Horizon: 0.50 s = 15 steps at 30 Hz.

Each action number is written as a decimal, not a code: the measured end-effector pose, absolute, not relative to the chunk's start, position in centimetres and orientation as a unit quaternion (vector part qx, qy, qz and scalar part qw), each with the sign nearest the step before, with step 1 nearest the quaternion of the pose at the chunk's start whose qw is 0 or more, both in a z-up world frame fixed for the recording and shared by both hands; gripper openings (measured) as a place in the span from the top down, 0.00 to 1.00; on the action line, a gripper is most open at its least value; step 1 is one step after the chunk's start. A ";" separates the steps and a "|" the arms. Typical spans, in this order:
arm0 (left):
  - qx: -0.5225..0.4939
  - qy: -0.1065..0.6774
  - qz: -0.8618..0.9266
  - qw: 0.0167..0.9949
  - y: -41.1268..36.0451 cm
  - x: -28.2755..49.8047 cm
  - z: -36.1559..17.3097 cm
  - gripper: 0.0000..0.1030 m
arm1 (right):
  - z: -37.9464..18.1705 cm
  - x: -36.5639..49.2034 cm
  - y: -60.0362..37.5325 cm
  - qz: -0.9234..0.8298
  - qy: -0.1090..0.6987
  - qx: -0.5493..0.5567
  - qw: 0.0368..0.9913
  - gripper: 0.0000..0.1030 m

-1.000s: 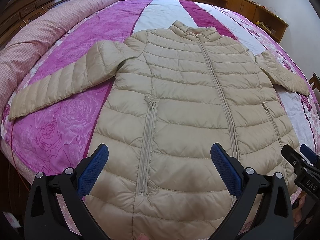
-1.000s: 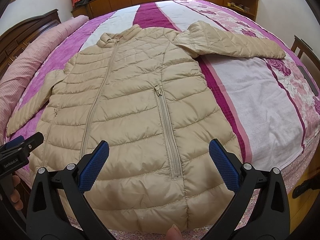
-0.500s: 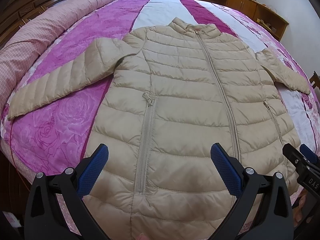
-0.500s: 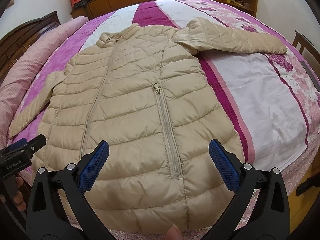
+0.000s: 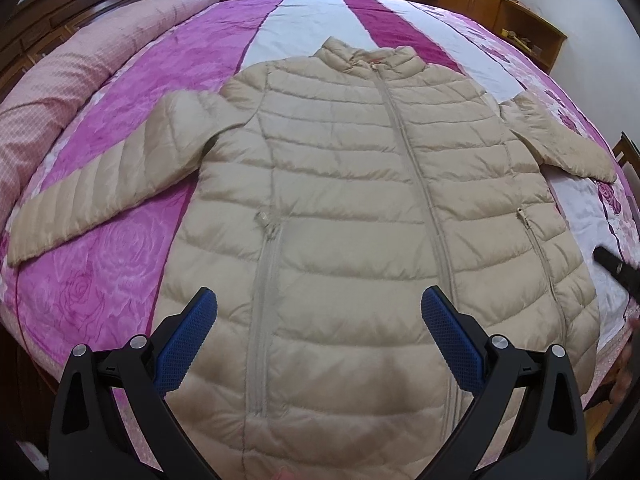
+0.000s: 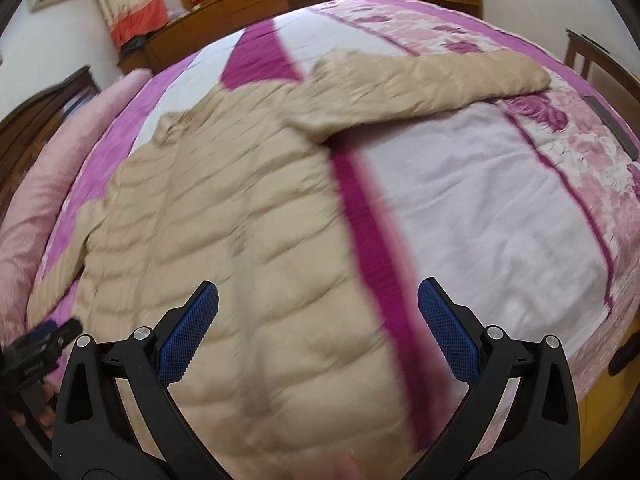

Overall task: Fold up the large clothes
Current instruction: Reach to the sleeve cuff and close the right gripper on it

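Both grippers (image 5: 319, 320) (image 6: 318, 314) hover — jaws wide — above the jacket (image 5: 360, 220).

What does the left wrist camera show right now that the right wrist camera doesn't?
Only the left wrist view shows the jacket's centre zipper sharply, plus both pocket zippers and the left sleeve full length. Only the right wrist view shows the whole right sleeve, though it is blurred. Both share the beige quilted puffer jacket flat on the pink and white bedspread, with the left gripper and right gripper open.

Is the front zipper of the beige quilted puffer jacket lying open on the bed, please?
No, the beige quilted puffer jacket has its front zipper closed from hem up to collar in the left wrist view.
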<state>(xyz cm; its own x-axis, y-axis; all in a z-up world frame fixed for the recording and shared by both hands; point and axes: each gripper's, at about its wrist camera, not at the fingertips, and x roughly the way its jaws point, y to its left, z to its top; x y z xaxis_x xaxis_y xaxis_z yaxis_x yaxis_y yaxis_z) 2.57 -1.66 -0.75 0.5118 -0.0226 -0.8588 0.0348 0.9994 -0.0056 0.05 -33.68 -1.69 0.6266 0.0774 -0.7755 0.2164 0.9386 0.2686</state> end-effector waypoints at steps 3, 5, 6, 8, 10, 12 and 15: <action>0.011 0.496 -0.021 0.868 -2.4 3.5 -0.9 0.05 | -1.4 1.8 -37.8 -0.057 0.416 0.188 0.888 0.03; 0.015 0.498 -0.020 0.867 -2.9 4.1 -1.1 0.05 | -1.4 3.0 -40.6 -0.071 0.410 0.203 0.887 0.03; 0.016 0.499 -0.020 0.866 -3.1 4.4 -1.2 0.05 | -1.5 3.6 -41.7 -0.077 0.408 0.208 0.886 0.03; 0.018 0.503 -0.019 0.864 -3.4 5.0 -1.5 0.05 | -1.6 5.1 -44.7 -0.096 0.401 0.216 0.885 0.03; 0.020 0.508 -0.017 0.861 -3.8 5.6 -1.8 0.05 | -1.7 6.8 -47.4 -0.115 0.396 0.210 0.887 0.03; 0.023 0.514 -0.014 0.858 -4.1 6.1 -2.2 0.05 | -1.8 8.1 -49.6 -0.127 0.392 0.208 0.887 0.03; 0.026 0.522 -0.011 0.852 -4.5 6.7 -2.8 0.05 | -2.3 10.3 -53.1 -0.135 0.389 0.230 0.882 0.03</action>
